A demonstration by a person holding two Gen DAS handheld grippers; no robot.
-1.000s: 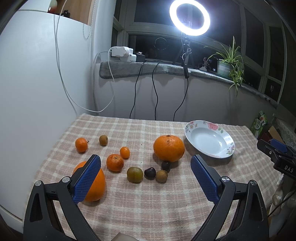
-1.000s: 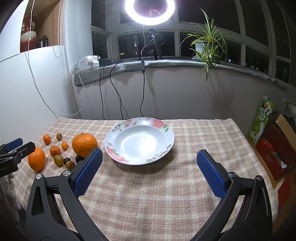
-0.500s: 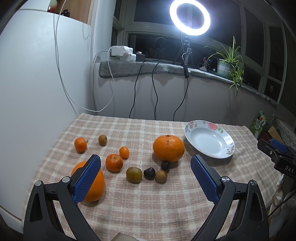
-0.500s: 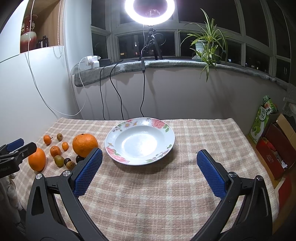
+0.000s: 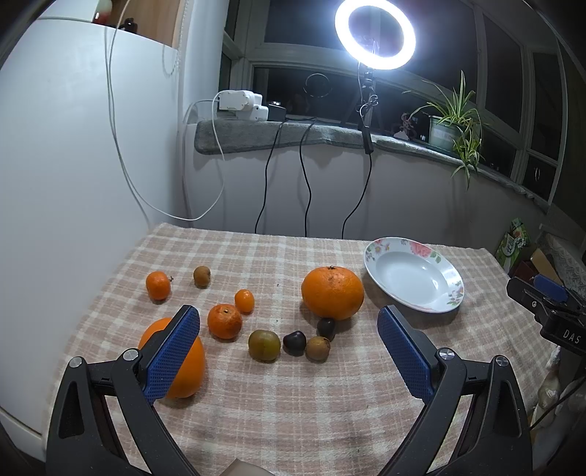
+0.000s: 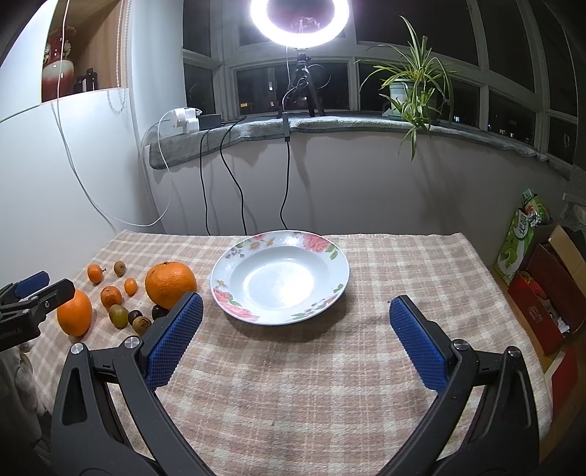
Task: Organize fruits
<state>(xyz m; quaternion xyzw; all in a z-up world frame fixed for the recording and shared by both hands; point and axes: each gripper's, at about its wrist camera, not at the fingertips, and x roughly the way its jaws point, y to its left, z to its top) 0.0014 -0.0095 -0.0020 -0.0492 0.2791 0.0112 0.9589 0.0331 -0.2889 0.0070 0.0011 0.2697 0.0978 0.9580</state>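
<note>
Fruits lay scattered on checked cloth (image 5: 293, 410), all left of floral plate (image 5: 414, 278): large orange (image 5: 332, 293) just beside plate, second orange (image 5: 190, 369) partly hidden behind left finger pad. Small mandarins, brownish and dark fruits between. Plate held nothing. "DAS" readable on right gripper (image 5: 545, 304) body. Left gripper (image 5: 289, 351) spread wide, gripping nothing; right likewise. Ring light (image 6: 298, 22), potted plant (image 6: 406, 88) on sill behind plate.

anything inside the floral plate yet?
No. The floral plate holds nothing; its white bowl is bare in both views, only glare from the ring light. All the fruit, including the big orange, sits on the cloth beside it.
</note>
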